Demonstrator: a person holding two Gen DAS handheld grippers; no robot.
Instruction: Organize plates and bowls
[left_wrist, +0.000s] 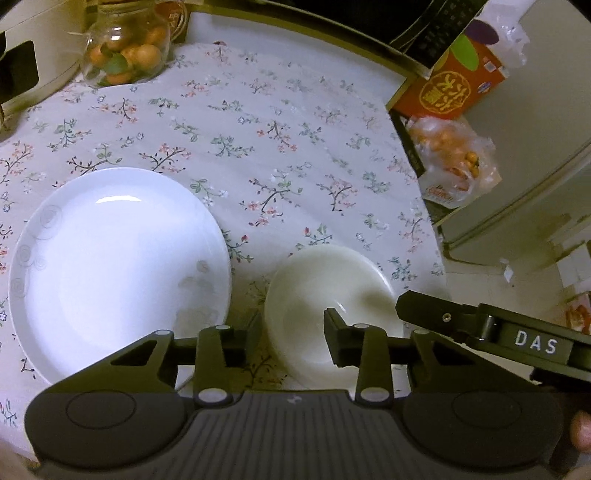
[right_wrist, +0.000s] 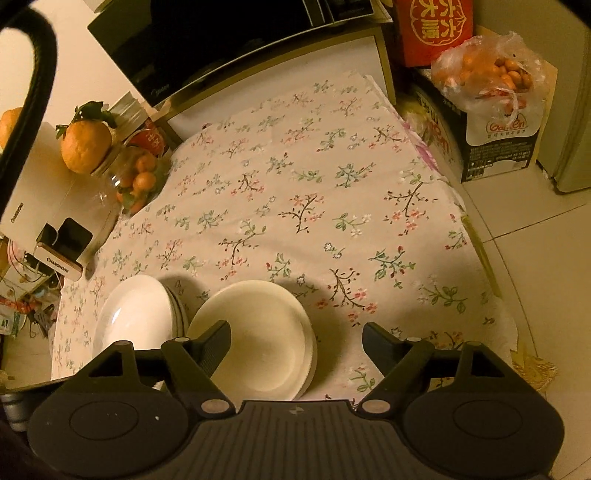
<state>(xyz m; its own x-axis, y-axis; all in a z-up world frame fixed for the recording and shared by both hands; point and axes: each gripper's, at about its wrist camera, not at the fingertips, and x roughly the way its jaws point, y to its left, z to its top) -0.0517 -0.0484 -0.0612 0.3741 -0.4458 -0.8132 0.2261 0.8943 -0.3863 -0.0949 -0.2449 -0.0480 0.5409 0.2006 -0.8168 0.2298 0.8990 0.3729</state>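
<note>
On the floral tablecloth (right_wrist: 332, 206) a stack of cream bowls (right_wrist: 258, 332) sits just right of the white plates (right_wrist: 133, 314). Left gripper (left_wrist: 291, 332) stands narrow astride the bowls' near rim, pads apart from it; right gripper (right_wrist: 295, 343) gapes wide, holding nothing

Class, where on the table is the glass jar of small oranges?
In the left wrist view the glass jar stands at the far left of the floral tablecloth, beside a white appliance and beyond the white plate.

Floral tablecloth (right_wrist: 295, 206), pale tiled floor (right_wrist: 535, 280)

A home kitchen: floral tablecloth (right_wrist: 295, 206), microwave (right_wrist: 207, 48), fridge (left_wrist: 535, 147), jarred oranges (left_wrist: 125, 51).
</note>
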